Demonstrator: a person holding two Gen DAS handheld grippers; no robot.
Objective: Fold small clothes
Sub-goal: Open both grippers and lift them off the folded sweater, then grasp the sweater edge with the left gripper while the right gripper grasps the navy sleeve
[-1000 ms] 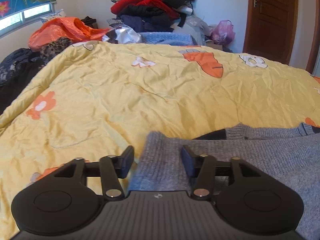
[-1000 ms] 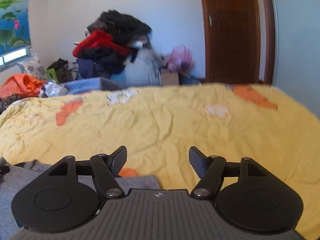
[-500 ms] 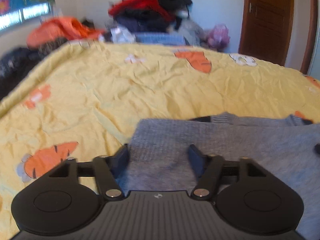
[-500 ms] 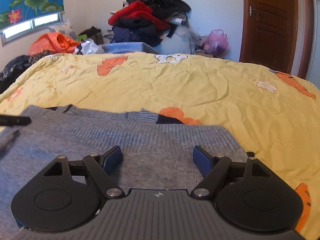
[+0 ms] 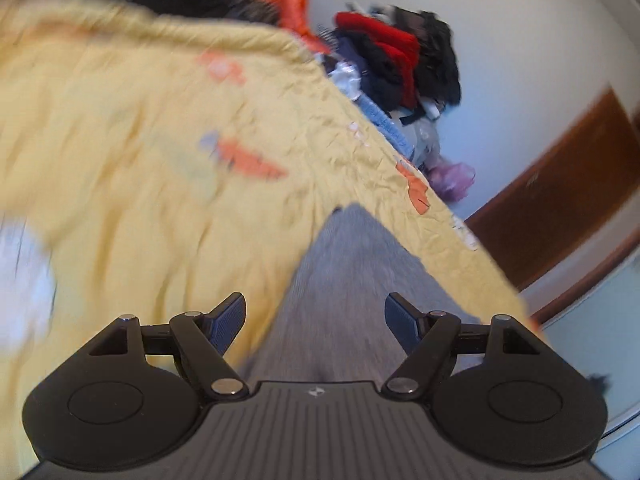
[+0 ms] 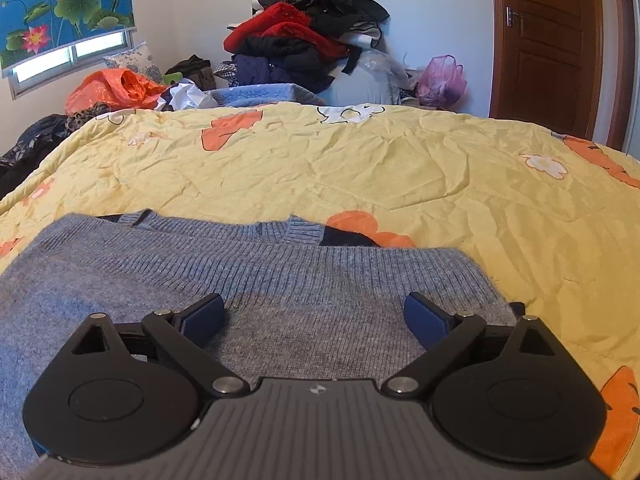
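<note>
A grey knitted sweater (image 6: 256, 280) lies flat on the yellow quilt (image 6: 400, 168), its ribbed collar toward the far side. My right gripper (image 6: 314, 318) is open and empty, hovering over the sweater's right part. In the left wrist view, which is tilted and blurred, the sweater (image 5: 352, 280) runs as a grey strip across the quilt (image 5: 140, 160). My left gripper (image 5: 316, 320) is open and empty above the sweater's edge.
A tall pile of red, black and dark clothes (image 6: 304, 36) stands behind the bed, with an orange plastic bag (image 6: 116, 88) at the left and a pink bag (image 6: 442, 80) by the brown door (image 6: 548, 40). The quilt drops off at the right edge.
My left gripper has rolled sharply to one side and opened wider, so its view is tilted and blurred. My right gripper has moved over the sweater and opened a little more.
</note>
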